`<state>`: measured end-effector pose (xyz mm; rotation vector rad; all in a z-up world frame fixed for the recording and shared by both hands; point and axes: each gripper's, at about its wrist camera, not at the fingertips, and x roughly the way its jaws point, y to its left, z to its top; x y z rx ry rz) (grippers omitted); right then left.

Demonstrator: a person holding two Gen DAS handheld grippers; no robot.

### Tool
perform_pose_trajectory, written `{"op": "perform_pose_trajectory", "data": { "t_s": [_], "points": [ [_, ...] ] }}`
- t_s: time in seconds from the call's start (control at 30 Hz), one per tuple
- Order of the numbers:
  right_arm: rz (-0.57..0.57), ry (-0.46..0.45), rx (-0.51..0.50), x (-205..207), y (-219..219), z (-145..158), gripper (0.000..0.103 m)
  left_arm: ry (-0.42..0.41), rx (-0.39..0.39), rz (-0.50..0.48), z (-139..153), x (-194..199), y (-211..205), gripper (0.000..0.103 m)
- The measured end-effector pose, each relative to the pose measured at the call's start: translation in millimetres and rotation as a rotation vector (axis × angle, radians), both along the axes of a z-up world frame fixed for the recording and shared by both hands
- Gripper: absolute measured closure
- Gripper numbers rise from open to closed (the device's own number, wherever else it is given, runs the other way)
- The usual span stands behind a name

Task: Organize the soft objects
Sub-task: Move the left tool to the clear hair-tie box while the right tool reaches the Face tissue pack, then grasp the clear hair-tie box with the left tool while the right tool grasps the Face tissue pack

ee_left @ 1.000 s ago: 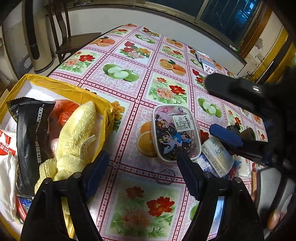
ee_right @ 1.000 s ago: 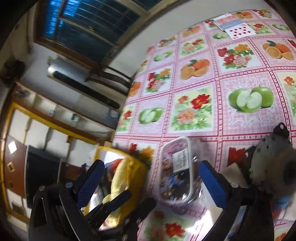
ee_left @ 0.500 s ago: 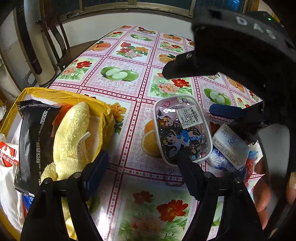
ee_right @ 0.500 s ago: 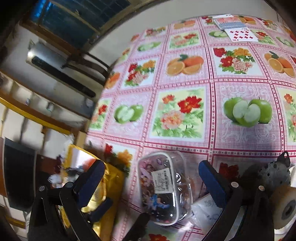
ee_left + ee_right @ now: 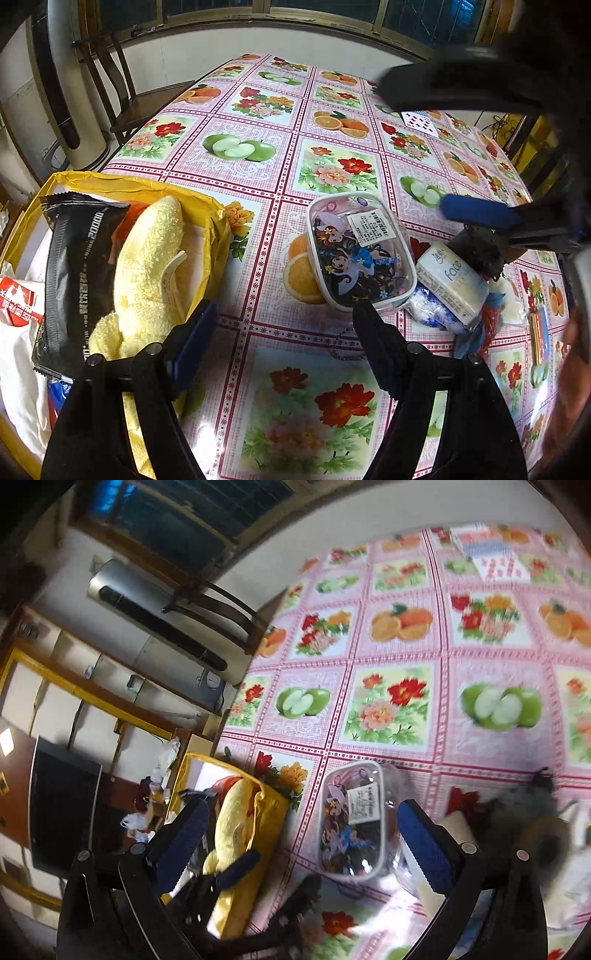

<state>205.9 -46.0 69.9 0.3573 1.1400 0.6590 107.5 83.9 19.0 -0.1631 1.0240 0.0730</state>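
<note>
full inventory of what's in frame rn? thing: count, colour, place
tablecloth: 1, pink with fruit and flower squares, covers the table
box: 1, yellow, table's near left corner
plush toy: 1, pale yellow, in the box
snack packet: 1, black, in the box left of the plush
clear case: 1, transparent with cartoon print and label, mid-table
tissue pack: 1, white, right of the case
dark fuzzy item: 1, black, behind the tissue pack
playing cards: spread, far right
chair: 1, dark wood, far left
left gripper: 1, black, blue pads, open
right gripper: 1, same, open
</note>
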Motion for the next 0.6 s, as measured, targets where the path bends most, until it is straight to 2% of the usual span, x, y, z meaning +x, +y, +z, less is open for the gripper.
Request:
{"op": "perform_pose_trajectory", "data": {
  "t_s": [0.13,0.3,0.33,0.43,0.6],
  "points": [
    [0.06,-0.101,-0.068,-37,-32,20,0.0,-0.013,-0.062,0.007,10,0,5,0.027],
    [0.123,-0.159,-0.225,-60,-59,5,0.0,0.004,-0.075,0.002,16,15,-4,0.027],
    [0.129,-0.145,-0.232,-59,-63,-1,0.0,0.012,-0.078,0.0,15,18,-6,0.027],
    [0.16,-0.107,-0.157,-59,-71,-10,0.0,0.056,-0.088,0.004,10,32,-13,0.027],
    [0.177,-0.194,-0.201,-70,-71,-12,0.0,0.108,-0.125,-0.004,4,51,-25,0.027]
  ]
}}
